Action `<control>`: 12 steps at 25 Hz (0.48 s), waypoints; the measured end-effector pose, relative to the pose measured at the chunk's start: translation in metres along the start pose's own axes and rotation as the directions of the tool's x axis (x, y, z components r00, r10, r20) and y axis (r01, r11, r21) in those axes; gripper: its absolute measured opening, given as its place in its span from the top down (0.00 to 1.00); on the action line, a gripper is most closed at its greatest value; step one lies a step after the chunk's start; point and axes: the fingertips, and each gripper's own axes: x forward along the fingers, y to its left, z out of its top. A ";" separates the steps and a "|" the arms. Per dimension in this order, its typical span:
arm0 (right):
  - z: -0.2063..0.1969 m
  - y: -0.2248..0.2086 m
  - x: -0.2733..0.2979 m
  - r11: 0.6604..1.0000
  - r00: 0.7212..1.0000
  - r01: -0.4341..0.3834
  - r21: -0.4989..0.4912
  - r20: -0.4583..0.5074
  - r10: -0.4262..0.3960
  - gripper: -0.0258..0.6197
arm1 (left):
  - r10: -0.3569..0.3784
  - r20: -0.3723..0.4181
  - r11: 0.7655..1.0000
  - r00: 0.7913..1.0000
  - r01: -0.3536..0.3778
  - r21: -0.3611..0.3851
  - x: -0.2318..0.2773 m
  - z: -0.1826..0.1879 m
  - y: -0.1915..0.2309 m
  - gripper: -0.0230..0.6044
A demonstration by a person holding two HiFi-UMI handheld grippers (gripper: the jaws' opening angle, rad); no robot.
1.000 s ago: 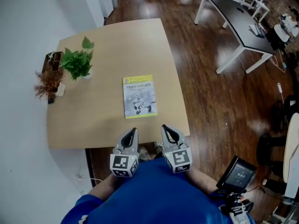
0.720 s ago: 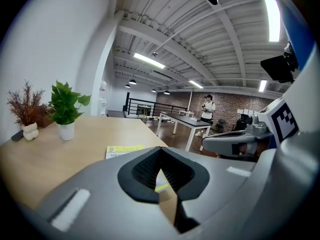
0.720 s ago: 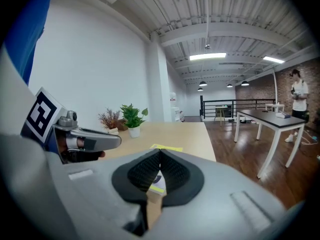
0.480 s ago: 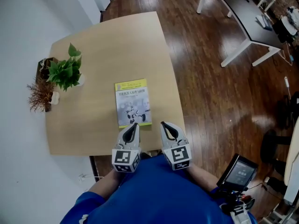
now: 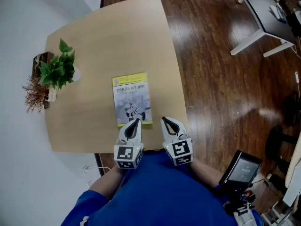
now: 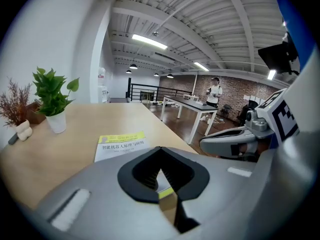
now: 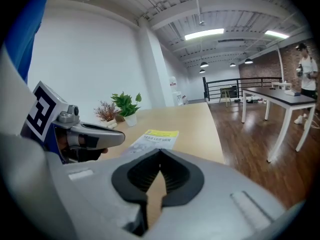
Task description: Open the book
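- Book (image 5: 132, 99) lies flat and closed, cover up, on the desk (image 5: 99, 36). It is right of the middle, closer to the near edge than the far edge.
- A bare strip of desk runs between the book's right side and the desk's right edge. Past that edge is wood floor (image 5: 211, 69).
- Wide bare desk lies left of the book and over the whole far half.
- Green potted plant (image 5: 57, 69) and dried plant (image 5: 34, 93) stand at the left edge, well apart from the book.
- Left gripper (image 5: 135, 123) is at the near edge, pointing away from the person and tilted down. Its tip is over the book's near edge; can't tell if it touches.
- Left gripper jaws are together, nothing clamped; the book shows just beyond the tips in the left gripper view (image 6: 121, 144).
- Right gripper (image 5: 164, 121) is beside the left one, same downward tilt. Its tip is over bare desk just right of the book's near right corner.
- Right gripper jaws are together and empty.
- Both grippers are held close in front of the person's body, marker cubes toward the person.
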 end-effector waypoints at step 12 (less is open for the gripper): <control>-0.015 -0.023 0.015 0.997 0.998 0.040 0.063 -0.044 -0.037 0.96 | 0.008 -0.146 0.996 0.989 0.005 0.092 0.049 -0.027 -0.007 0.95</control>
